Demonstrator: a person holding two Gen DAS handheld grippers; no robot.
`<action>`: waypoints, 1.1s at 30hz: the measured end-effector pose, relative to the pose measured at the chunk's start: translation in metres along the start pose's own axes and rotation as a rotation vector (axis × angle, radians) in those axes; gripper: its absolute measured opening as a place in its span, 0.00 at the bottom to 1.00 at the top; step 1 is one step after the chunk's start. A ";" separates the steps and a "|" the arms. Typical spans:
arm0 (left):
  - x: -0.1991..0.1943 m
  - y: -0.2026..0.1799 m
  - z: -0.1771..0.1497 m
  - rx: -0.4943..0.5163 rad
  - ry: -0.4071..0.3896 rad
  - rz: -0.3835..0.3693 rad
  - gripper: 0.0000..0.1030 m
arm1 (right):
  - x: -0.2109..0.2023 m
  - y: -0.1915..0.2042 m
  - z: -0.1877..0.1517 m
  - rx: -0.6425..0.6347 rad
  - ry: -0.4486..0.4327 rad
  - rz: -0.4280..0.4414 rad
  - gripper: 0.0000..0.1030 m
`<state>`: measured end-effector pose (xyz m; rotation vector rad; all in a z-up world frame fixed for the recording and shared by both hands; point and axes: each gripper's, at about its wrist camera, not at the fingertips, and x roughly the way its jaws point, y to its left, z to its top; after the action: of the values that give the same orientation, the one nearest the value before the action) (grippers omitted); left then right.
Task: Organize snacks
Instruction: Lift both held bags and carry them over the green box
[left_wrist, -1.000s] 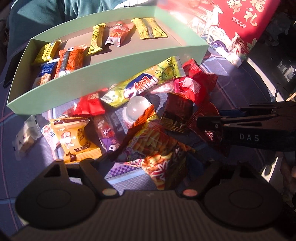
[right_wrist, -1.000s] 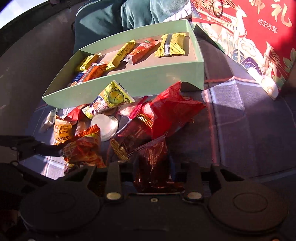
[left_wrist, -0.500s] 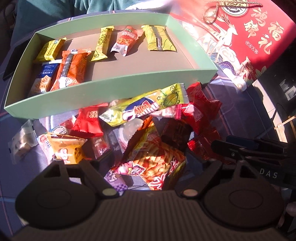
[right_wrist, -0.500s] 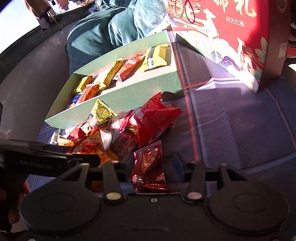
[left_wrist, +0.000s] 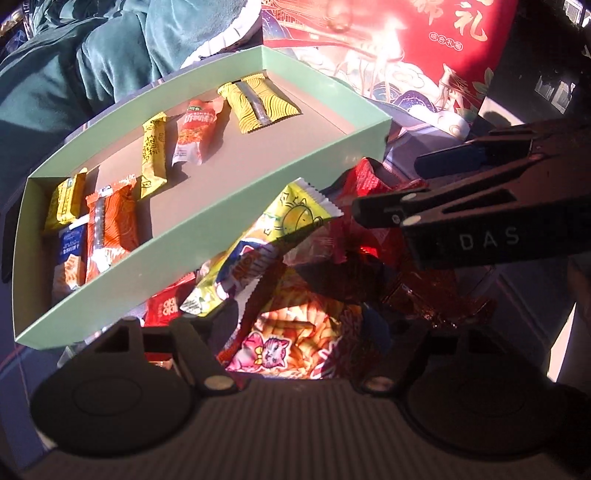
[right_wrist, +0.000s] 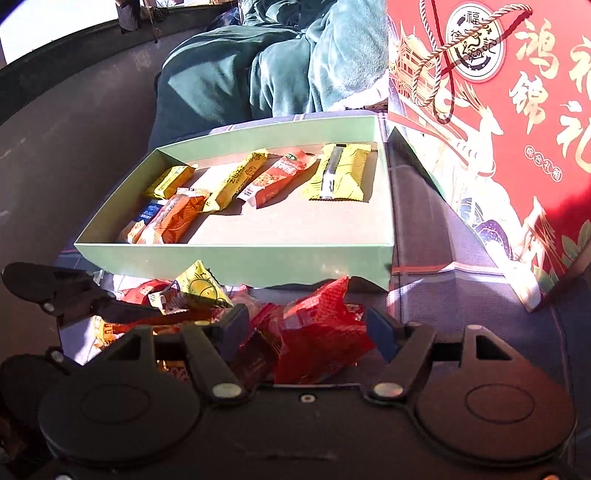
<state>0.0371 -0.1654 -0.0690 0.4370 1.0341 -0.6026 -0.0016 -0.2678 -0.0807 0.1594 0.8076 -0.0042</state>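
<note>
Snacks (right_wrist: 314, 332) now sit between the wide right gripper (right_wrist: 308, 332), its dark packet gone; left gripper (left_wrist: 303, 332) pinches an orange bag (left_wrist: 295, 332); blue cloth (right_wrist: 461, 295) underneath.

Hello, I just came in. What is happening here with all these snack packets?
A person with a gripper in each hand is sorting snacks into a green box. The box holds six packets in view, among them a yellow packet and an orange packet. A loose pile lies in front of it. The left gripper holds a packet with a pink cat. The right gripper is open around a red packet, not closed on it.
</note>
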 end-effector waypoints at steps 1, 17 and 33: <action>-0.004 0.005 -0.001 -0.036 0.003 -0.015 0.72 | 0.005 0.002 0.001 -0.024 0.010 0.001 0.68; 0.013 0.010 -0.022 -0.296 0.114 -0.025 0.86 | 0.010 -0.018 -0.016 0.084 0.047 0.038 0.35; -0.003 -0.001 -0.020 -0.190 0.030 -0.080 0.43 | 0.019 -0.007 -0.012 0.016 0.062 0.009 0.35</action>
<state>0.0217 -0.1530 -0.0754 0.2396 1.1300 -0.5641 0.0024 -0.2713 -0.1039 0.1788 0.8685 0.0027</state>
